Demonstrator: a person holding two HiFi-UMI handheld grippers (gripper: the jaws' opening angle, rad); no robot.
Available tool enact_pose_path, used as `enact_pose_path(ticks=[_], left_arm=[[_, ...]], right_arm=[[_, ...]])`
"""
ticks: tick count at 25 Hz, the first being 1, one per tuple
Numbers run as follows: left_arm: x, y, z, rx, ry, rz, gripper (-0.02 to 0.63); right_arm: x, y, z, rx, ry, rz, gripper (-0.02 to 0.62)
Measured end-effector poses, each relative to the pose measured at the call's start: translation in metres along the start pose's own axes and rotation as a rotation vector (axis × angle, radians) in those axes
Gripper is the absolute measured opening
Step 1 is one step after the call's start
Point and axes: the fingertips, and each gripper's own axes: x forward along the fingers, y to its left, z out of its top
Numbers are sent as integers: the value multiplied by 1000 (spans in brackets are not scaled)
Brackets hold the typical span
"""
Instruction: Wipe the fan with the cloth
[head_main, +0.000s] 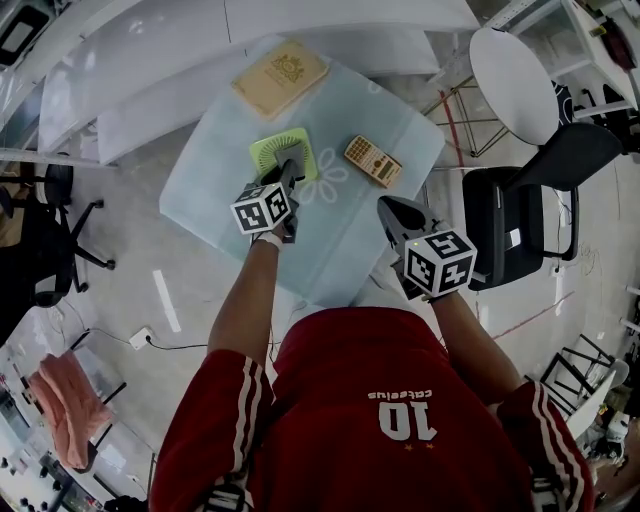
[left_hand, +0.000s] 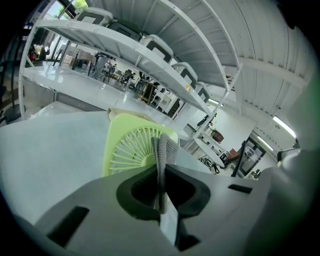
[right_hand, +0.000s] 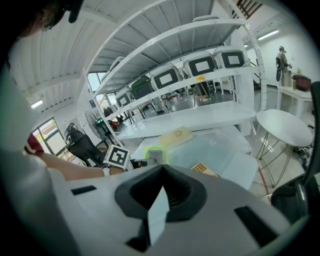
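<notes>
The lime-green fan (head_main: 281, 154) lies flat on the pale table (head_main: 220, 170), its ribbed grille (left_hand: 131, 148) facing up. My left gripper (head_main: 289, 174) hovers at the fan's near edge, shut on a folded grey cloth (left_hand: 163, 150) that sticks out past the jaws toward the grille. I cannot tell whether the cloth touches the fan. My right gripper (head_main: 389, 209) hangs over the table's near right edge, jaws shut with nothing between them. In the right gripper view (right_hand: 161, 172) the fan (right_hand: 154, 154) and the left gripper's marker cube (right_hand: 116, 156) show ahead to the left.
An orange calculator (head_main: 372, 161) lies right of the fan and a tan book (head_main: 280, 77) at the table's far side. A round white side table (head_main: 512, 70) and a black chair (head_main: 520, 225) stand to the right. White shelving (head_main: 150, 60) runs behind.
</notes>
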Motion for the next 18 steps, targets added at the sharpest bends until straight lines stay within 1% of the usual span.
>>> enact_pose_path(ticks=[5,18], left_arm=[[-1,6,-1,-4,-5,10,24],[-13,20,-1,-20,-12,26,25]], right_arm=[[-1,-3,-1,-1,-1,-2,5],[1,7,4,-15,-9,3,5]])
